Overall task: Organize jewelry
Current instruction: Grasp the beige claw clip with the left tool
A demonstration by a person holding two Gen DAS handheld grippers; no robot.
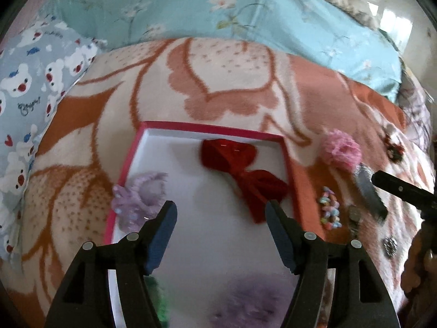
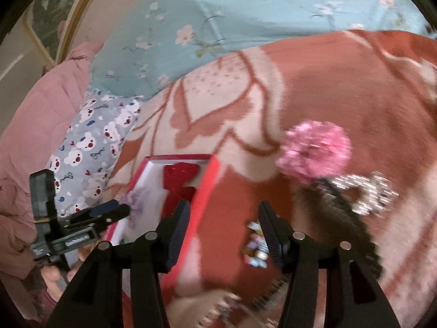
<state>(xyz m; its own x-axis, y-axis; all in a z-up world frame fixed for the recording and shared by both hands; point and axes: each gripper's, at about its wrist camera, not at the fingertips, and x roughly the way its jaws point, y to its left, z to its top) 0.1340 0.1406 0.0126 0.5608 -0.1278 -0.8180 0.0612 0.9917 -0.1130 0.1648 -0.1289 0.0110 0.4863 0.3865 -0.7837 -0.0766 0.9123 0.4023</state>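
From my left wrist camera, my left claw [image 1: 221, 218] hangs spread wide and empty over the shallow red-rimmed box with a white floor [image 1: 124, 164], which lies on the orange-and-cream floral blanket [image 1: 232, 87] of the bed. Inside the box, a red fabric bow [image 1: 240, 169] lies at about one o'clock from the claw, and a lilac frilly scrunchie [image 1: 139, 199] sits against the rim at ten o'clock, just beside my left fingertip [image 1: 166, 213]. A blurred purple fluffy piece [image 1: 245, 300] shows low between the fingers. Outside the box at three o'clock lie a small pastel bead bracelet [image 1: 330, 210] and a pink fluffy scrunchie [image 1: 342, 149]; my right claw's black finger [image 1: 401, 188] reaches in from the right edge.

From my right wrist camera, my right claw [image 2: 224, 224] is also spread, holding nothing, tilted down toward the blanket. The pastel bead bracelet [image 2: 256, 243] lies just beside the right finger's inner face. The pink scrunchie [image 2: 316, 150] is at one o'clock, a sparkly silver rhinestone hair clip [image 2: 366, 191] at two o'clock. The red box [image 2: 191, 218] sits at ten o'clock, with my left claw [image 2: 109, 213] over its near end.
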